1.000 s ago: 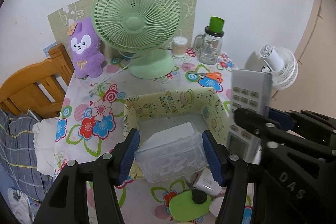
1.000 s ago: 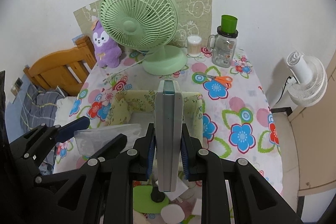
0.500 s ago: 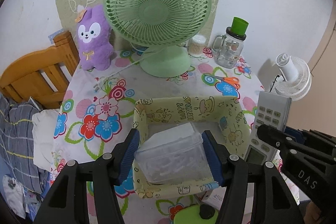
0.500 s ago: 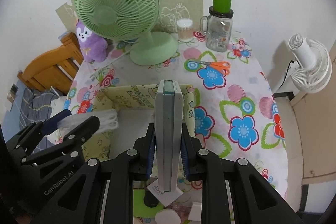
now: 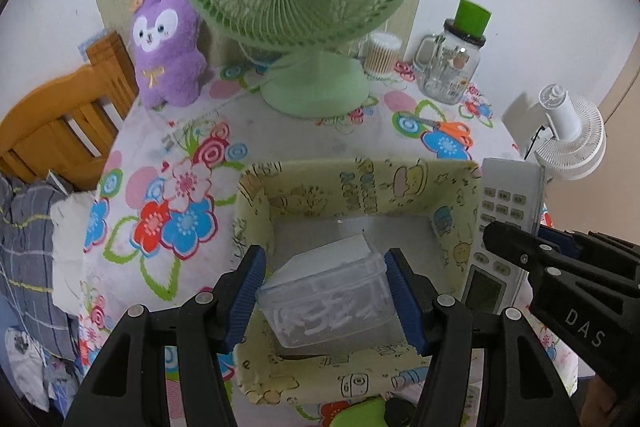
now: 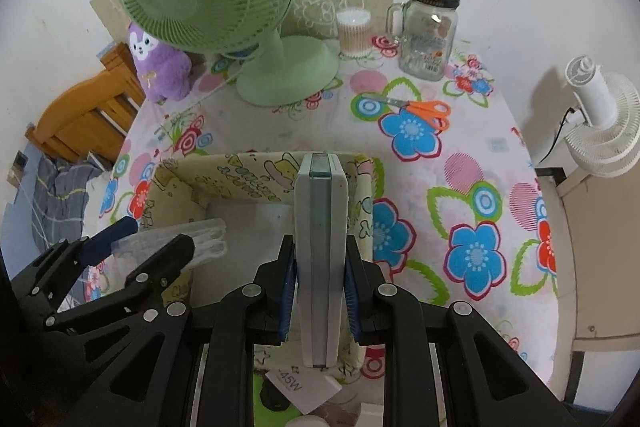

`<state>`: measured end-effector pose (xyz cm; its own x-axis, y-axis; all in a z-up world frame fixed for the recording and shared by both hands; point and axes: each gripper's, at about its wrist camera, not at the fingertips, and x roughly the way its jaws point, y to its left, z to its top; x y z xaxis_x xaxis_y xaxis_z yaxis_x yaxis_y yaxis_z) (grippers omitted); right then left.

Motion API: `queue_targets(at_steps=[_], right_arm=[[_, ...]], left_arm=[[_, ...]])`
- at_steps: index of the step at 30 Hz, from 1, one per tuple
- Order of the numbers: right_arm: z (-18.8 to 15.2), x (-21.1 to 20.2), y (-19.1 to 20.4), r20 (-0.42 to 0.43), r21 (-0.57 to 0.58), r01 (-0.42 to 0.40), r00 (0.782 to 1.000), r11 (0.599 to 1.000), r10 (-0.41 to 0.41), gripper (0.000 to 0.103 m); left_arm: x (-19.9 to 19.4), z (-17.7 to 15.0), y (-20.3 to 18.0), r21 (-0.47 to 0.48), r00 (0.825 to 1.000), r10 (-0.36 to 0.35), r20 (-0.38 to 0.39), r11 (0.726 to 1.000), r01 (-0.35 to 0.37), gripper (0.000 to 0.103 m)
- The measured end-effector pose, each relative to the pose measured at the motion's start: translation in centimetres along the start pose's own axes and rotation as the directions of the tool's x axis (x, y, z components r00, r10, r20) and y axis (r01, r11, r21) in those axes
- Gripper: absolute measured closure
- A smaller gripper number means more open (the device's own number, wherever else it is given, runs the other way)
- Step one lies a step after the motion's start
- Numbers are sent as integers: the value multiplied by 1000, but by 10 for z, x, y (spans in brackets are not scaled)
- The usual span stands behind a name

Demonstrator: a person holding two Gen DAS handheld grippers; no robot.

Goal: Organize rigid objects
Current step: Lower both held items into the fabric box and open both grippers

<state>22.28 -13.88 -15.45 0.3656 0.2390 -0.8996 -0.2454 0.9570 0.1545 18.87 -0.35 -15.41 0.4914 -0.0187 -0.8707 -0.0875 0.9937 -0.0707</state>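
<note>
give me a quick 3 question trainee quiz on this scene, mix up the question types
1. True or false: the left gripper holds a clear plastic box over the fabric bin.
2. What does the right gripper hold? A) scissors B) remote control C) jar
3. Fill in: the orange scissors lie on the ____ tablecloth.

Key: 1 true; 2 B, the remote control; 3 floral.
</note>
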Motion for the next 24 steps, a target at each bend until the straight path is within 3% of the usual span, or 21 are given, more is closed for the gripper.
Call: queue_targets(at_steps=[8,10,11,24], right_arm=[[4,33,-5,-96,36,43,995,998,-39,78],[6,34,-2,-94,9,50,994,999,-49,75],[7,35,0,-93,-3,54,994,999,-54,72],[-5,20,1,-91,15,35,995,999,-33,67]], left_arm=[[19,-6,4,-35,999,5,-46,999,-7,39],[20,-6,5,-41,999,5,-47,999,-7,36],[20,-6,6,-40,999,6,-45,999,-8,29],[7,-12,6,2,999,-14,-39,1000,14,25]])
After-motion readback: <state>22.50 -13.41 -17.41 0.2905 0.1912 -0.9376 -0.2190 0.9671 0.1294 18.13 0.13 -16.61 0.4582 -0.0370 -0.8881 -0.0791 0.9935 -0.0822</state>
